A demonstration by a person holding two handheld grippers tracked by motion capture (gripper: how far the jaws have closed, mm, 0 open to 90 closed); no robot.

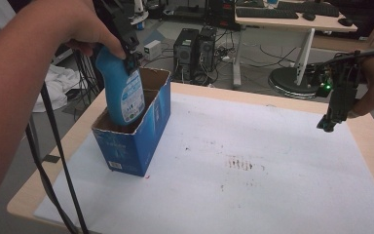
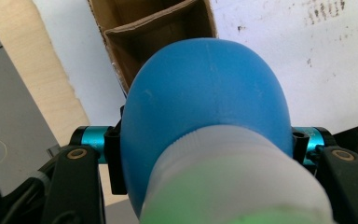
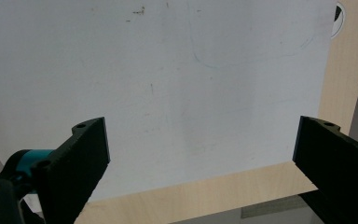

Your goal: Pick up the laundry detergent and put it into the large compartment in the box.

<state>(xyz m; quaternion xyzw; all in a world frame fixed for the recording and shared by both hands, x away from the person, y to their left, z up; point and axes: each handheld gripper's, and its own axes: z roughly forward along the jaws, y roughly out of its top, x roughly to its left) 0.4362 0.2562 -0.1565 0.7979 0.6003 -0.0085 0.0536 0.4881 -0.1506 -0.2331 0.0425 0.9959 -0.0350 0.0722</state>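
A blue plastic bottle [image 1: 122, 90] is held clamped by the left gripper [image 1: 129, 48] over an open blue cardboard box [image 1: 136, 131] – best lowered upright, clear of the divider – while the right gripper [image 1: 328, 122] hangs wide open, empty.

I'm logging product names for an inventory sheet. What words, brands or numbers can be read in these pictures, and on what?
None can be read.
Blue bottle: its label carries print, too small and blurred to read.
Blue cardboard box: faint pale lettering and a white sticker near its base, both illegible.
White table cover: dark smudges, not writing.
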